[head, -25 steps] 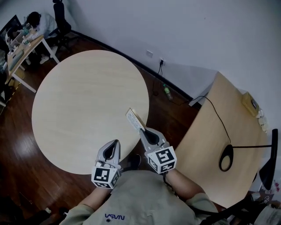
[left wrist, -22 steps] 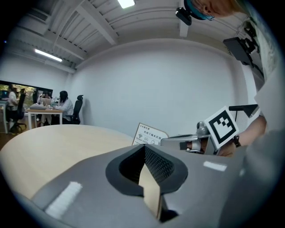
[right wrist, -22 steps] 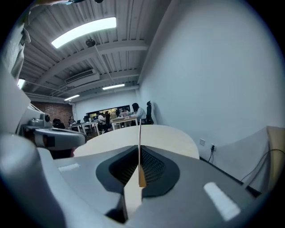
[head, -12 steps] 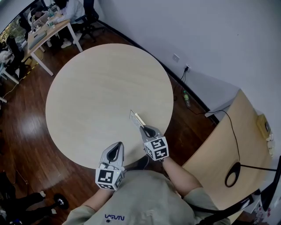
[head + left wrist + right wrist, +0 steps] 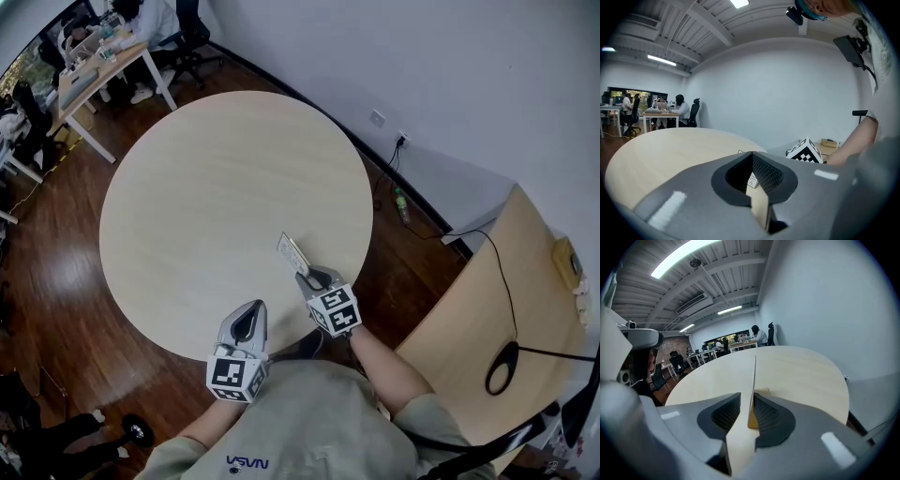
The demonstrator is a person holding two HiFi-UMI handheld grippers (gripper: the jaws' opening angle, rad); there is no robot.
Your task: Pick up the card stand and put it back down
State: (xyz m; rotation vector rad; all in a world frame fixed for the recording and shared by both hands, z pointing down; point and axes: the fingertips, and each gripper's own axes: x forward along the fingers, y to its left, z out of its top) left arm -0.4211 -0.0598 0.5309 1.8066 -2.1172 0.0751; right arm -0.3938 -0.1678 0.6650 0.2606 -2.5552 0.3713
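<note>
Change: a second ago the right gripper held the card stand raised near the table's rim; now the stand sits down on the tabletop, and the jaws that were clamped on it are parting.
Card stand: upright on the round table, close to the near right edge, its thin panel edge-on to the right gripper view, with a small wooden base below.
Right gripper: jaws opening; the stand's panel stands between them, with a gap on the left side, and the right pad is very close. No firm pinch visible.
Left gripper: hovers at the table's near edge, well left of the stand; in its own view the jaw tips meet, clenched on nothing.
Table: pale wood, bare apart from the stand.
Surroundings: a second wood-topped table to the right carries a black cable; a wall outlet is low on the white wall; office desks with seated people are at far upper left.
Floor: dark wood planks.
</note>
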